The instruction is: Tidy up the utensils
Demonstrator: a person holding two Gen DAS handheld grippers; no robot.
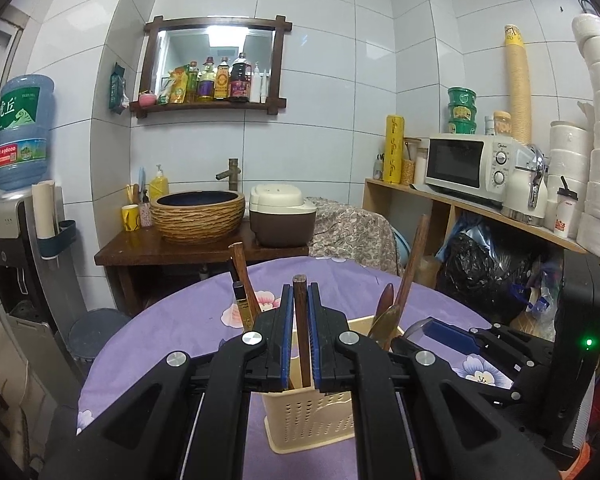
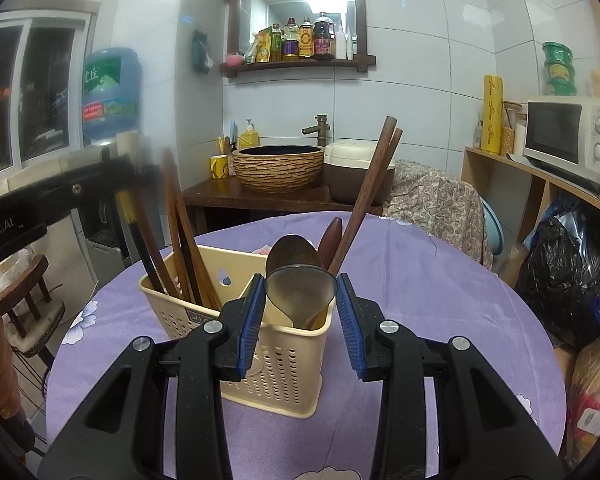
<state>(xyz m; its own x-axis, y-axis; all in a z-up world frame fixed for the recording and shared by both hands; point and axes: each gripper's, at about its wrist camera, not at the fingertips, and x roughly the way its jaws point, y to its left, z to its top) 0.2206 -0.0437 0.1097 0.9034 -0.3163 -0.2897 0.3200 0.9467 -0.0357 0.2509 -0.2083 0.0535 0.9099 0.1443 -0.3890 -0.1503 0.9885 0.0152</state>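
A cream perforated utensil holder [image 2: 276, 364] stands on the purple flowered tablecloth [image 2: 440, 288]; it also shows in the left wrist view [image 1: 312, 416]. My left gripper [image 1: 300, 308] is shut on a brown wooden chopstick [image 1: 301, 332] that stands in the holder. My right gripper [image 2: 301, 304] has its pads against the bowl of a metal spoon [image 2: 300, 292] that stands in the holder's right compartment. Wooden spoons [image 2: 290, 254] and long wooden chopsticks [image 2: 370, 188] stand behind it. More chopsticks [image 2: 180, 240] lean in the left compartment.
Behind the round table is a wooden stand [image 1: 160, 250] with a woven basin [image 1: 198, 214] and a rice cooker [image 1: 280, 220]. A shelf with a microwave [image 1: 466, 166] is on the right, black bags [image 1: 484, 268] under it. A water dispenser [image 1: 16, 200] stands left.
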